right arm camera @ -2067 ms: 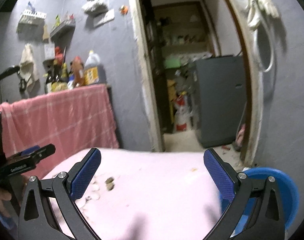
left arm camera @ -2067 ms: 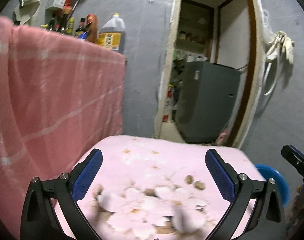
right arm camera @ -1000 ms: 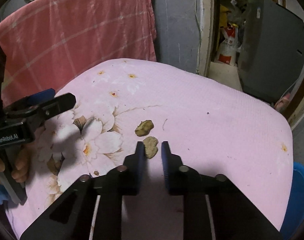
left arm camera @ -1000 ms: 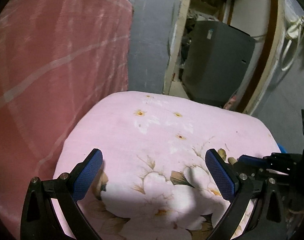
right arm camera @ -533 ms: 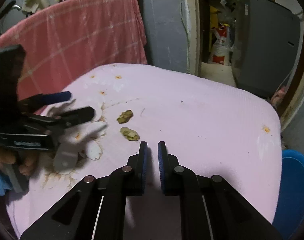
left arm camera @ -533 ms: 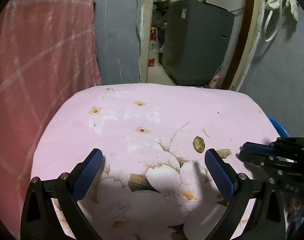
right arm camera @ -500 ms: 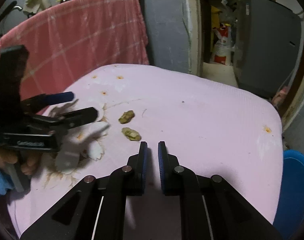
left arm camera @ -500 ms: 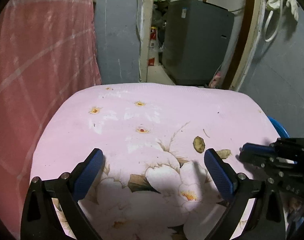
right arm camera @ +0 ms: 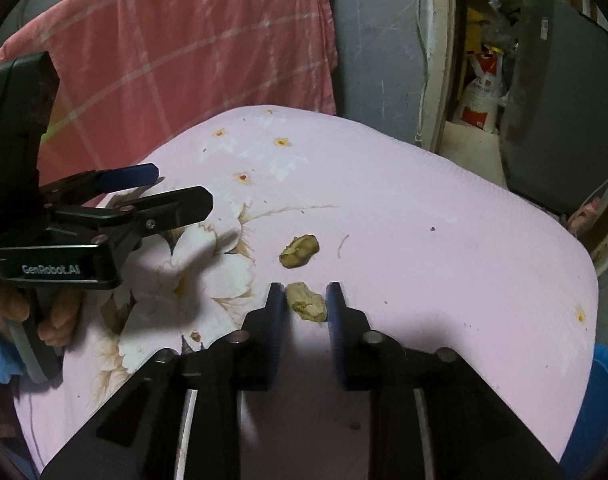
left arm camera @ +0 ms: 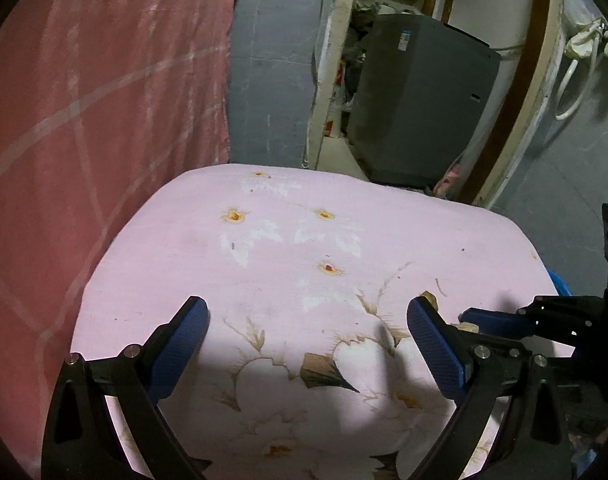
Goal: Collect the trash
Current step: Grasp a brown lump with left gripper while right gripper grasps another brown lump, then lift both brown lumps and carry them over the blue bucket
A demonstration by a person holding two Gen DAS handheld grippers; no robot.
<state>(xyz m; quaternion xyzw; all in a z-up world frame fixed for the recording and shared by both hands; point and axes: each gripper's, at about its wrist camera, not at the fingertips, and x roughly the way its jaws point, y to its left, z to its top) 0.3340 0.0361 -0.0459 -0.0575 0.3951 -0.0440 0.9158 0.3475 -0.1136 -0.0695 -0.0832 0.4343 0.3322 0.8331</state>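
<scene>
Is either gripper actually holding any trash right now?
No. The right gripper straddles the nearer scrap with gaps either side; the left gripper is wide open and empty.

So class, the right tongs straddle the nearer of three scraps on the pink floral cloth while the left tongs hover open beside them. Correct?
Not quite: the right wrist view shows two scraps, not three. The right tongs straddle the nearer scrap; the farther scrap lies beyond on the pink floral cloth, left tongs open.

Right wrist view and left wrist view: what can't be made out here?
- Near scrap: in the right wrist view, whether the right gripper touches it is unclear.
- Far scrap: in the left wrist view, mostly hidden behind the left gripper's finger.
- Blue bin: cut off by the pink cloth and the frame edge.
</scene>
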